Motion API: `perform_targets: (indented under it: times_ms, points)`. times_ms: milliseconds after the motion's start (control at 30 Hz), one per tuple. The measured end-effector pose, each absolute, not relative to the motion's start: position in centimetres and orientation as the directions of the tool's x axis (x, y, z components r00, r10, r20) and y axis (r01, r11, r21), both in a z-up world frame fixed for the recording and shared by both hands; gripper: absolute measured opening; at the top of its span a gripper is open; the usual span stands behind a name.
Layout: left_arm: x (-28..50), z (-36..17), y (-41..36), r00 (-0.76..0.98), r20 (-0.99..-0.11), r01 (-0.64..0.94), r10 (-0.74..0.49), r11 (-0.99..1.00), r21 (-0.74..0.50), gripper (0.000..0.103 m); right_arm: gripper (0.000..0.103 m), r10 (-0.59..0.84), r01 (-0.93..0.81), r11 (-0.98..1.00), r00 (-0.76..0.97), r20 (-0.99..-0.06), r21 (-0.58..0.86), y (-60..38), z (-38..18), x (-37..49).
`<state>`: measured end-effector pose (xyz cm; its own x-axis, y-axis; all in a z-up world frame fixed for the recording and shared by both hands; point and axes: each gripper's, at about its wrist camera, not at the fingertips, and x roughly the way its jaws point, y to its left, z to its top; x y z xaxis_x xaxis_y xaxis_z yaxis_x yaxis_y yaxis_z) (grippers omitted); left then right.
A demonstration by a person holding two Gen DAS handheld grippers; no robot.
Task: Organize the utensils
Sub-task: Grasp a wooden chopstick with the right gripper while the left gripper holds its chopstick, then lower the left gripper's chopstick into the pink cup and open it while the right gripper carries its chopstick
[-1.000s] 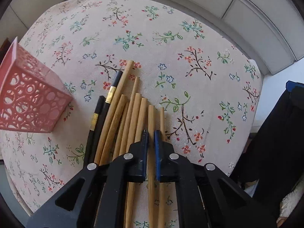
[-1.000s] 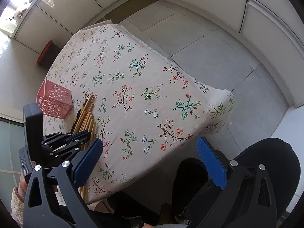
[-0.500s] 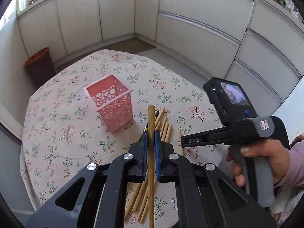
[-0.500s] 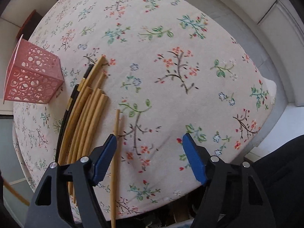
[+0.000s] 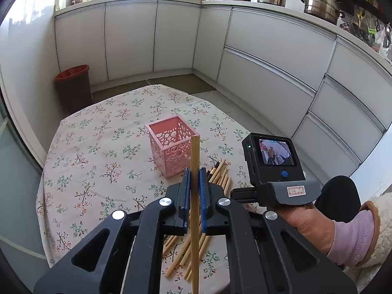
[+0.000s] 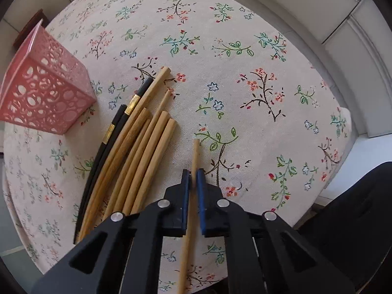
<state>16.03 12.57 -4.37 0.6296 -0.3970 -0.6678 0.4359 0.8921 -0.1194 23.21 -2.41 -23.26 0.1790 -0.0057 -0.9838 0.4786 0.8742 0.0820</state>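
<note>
- Chopstick in the left gripper [image 5: 193,191]: the blue pads are clenched on a single wooden chopstick [image 5: 195,171], which stands nearly upright between them, its top end showing against the pink basket [image 5: 171,144] behind. A second ago this same gripper sat low over the pile on the table; now it looks out across the whole table and the kitchen beyond, so the stick has been lifted clear.
- Chopstick in the right gripper [image 6: 193,183]: its jaws have just been closing, from wide apart to pinched on one pale chopstick [image 6: 195,152] that lies by itself on the flowered tablecloth [image 6: 245,61], just right of the pile. Half a second ago the jaws straddled it without touching; now the pads press it, though it is not yet raised off the cloth.
- Pile [image 6: 137,152]: several wooden chopsticks and two black ones with gold bands lie side by side, near the basket but not touching it. In the left view the pile shows just below and behind the left gripper.
- Basket: upright on the cloth, open top, and no chopsticks seen inside it.
- Reading of the task: both hands now carry a stick each, so two could go into the basket in turn; most of the sorting is not yet done.
- Right hand [image 5: 306,223]: seen in the left view, gripping its handle over the table's near edge.
</note>
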Motion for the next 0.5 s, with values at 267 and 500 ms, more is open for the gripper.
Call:
perform_targets:
  times_ms: [267, 500]
  points:
    - [15.4, -4.1, 13.7, 0.643, -0.648, 0.372, -0.408, 0.906, -0.201, 0.006, 0.006, 0.234, 0.418, 0.82, 0.378, -0.896, 0.391, -6.9, -21.9, 20.3]
    - [13.6, -2.7, 13.5, 0.67, -0.612, 0.329, -0.421, 0.907, -0.264, 0.006, 0.006, 0.262, 0.193, 0.874, 0.586, -0.767, 0.446, -9.0, -14.6, 15.9]
